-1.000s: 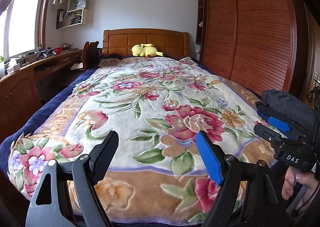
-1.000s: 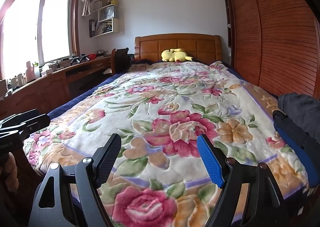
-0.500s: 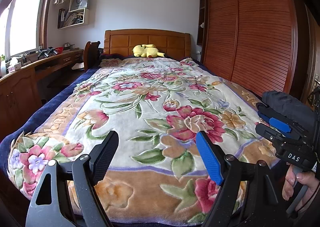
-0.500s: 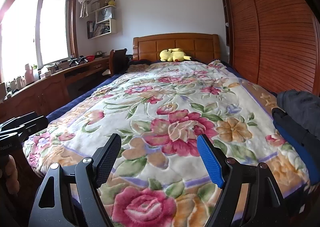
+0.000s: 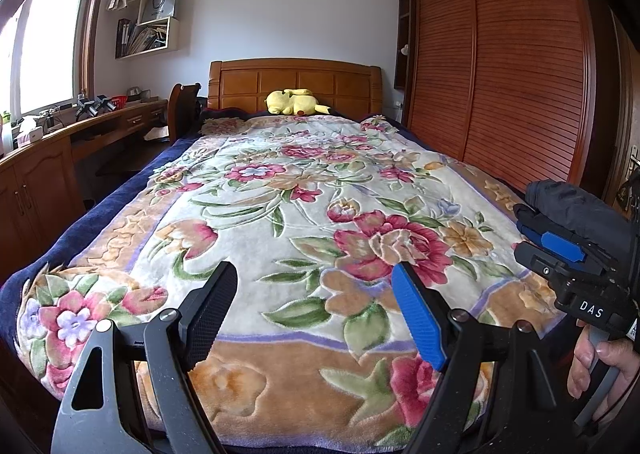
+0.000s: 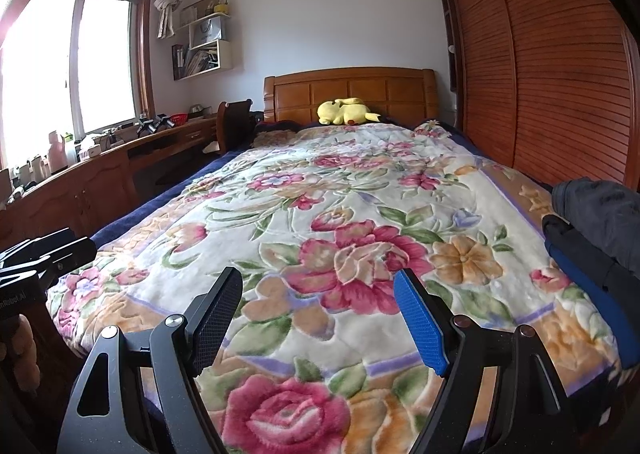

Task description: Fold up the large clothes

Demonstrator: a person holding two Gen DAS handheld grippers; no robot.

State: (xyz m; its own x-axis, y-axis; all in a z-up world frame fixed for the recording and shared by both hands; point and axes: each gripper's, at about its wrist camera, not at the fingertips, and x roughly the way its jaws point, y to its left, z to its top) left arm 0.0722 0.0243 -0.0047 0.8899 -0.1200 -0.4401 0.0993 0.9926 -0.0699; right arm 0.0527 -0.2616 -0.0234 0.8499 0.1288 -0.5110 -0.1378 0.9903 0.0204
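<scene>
At foot of bed [image 5: 60, 238]: left hand-held gripper [image 5: 316, 314] and right hand-held gripper [image 6: 320, 318] both spread wide, nothing held, above floral blanket [image 6: 340, 214]. Dark garment [image 6: 600, 214] bunched at bed's right edge, well apart from both. Risks, as judged: grabbing bunched layers blindly, pinching blanket pile along with garment, dragging garment off the edge; slippery fabric likely to slide.

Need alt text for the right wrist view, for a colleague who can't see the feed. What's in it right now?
The right hand-held gripper is open and empty, held over the foot of a bed covered by a floral blanket. A dark bundled garment with a blue edge lies at the bed's right edge; a yellow plush toy rests by the wooden headboard. The left hand-held gripper shows at far left.
</scene>
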